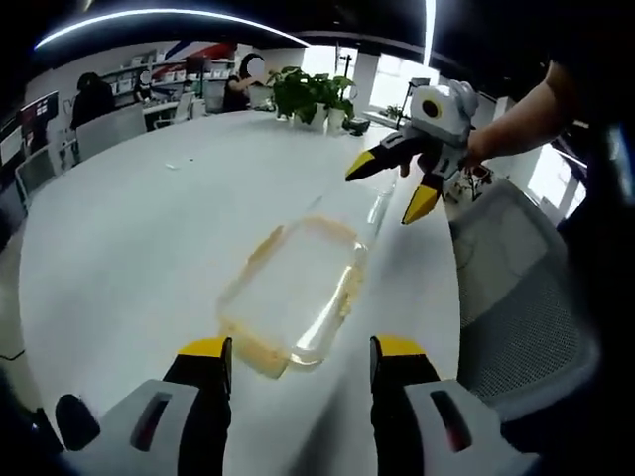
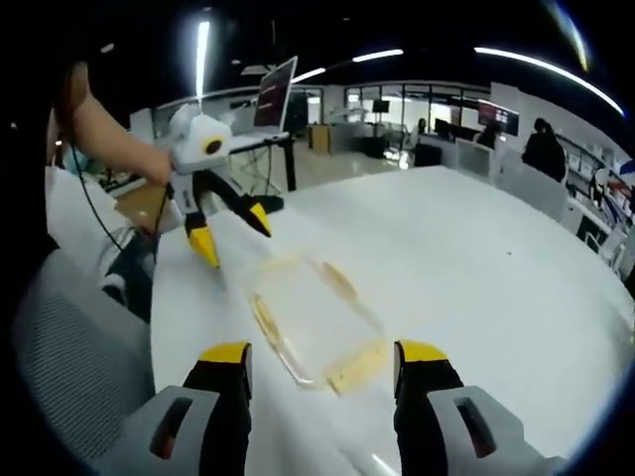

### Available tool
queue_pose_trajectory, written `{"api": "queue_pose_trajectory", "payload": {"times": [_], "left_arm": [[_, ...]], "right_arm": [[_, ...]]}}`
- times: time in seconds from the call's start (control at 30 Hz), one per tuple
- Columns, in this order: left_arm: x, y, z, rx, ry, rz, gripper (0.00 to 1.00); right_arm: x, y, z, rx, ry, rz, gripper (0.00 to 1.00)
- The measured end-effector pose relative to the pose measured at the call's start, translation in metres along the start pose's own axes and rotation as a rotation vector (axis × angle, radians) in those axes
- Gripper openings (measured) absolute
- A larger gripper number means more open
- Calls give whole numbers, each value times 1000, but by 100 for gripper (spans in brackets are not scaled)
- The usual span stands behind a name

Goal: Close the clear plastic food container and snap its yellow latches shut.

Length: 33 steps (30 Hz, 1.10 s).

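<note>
1. You work at a large white table (image 1: 149,248) in an open office.
2. Potted plants (image 1: 310,96) stand at its far edge.
3. A grey mesh chair (image 1: 516,297) sits beside it.
4. Ceiling strip lights (image 2: 541,64) glow overhead.

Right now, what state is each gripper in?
Left gripper: open, holding nothing, above the container.
Right gripper: open, holding nothing.
</note>
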<state>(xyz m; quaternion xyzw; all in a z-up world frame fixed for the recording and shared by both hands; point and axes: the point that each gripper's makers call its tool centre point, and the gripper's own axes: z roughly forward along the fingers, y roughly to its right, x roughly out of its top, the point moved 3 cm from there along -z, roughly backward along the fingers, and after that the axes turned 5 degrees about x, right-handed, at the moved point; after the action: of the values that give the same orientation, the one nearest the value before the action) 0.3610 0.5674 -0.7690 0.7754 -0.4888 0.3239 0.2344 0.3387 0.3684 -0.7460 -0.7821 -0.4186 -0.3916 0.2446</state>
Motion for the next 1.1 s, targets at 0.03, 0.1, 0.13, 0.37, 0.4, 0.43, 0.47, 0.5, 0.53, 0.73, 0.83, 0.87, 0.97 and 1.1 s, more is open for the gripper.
{"api": "queue_pose_trajectory", "payload": {"times": [0.03,0.1,0.13,0.37,0.4,0.43,0.47,0.5,0.53,0.73,0.83,0.87,0.97,1.1], "left_arm": [[0,0,0,-1,-7,8,56],[1,0,1,-8,-3,28,56],[1,-1,1,-6,-7,42,56],[-3,-3,3,-15,-37,86,56],[-3,-3,3,-16,-39,88,56],[-3,-4,3,-15,-42,94,55],[-3,-4,4,-16,-44,95,55],[-4,-5,4,-18,-48,94,55],[-5,-5,4,-19,-49,95,55],[-11,-9,4,-25,-74,116,55],[-10,-10,4,-27,-73,127,55],[-10,-11,4,-30,-76,132,55],[-10,-12,5,-34,-83,157,54],[-7,-13,9,-45,-90,190,54]], "right_arm": [[0,1,0,0,-2,-1,57],[0,3,0,1,-8,-11,57],[-1,4,0,-1,-13,-15,57],[-2,7,10,31,-68,-86,58],[-3,7,11,37,-82,-98,58],[-5,9,13,44,-93,-111,58],[-5,10,14,47,-96,-116,58],[-5,10,15,52,-101,-119,58],[-4,11,15,55,-102,-121,58],[-3,14,17,66,-116,-129,57],[-5,14,19,78,-136,-149,57],[-5,14,19,83,-143,-151,57],[-7,13,21,102,-177,-193,57],[-10,13,23,131,-209,-221,57]]}}
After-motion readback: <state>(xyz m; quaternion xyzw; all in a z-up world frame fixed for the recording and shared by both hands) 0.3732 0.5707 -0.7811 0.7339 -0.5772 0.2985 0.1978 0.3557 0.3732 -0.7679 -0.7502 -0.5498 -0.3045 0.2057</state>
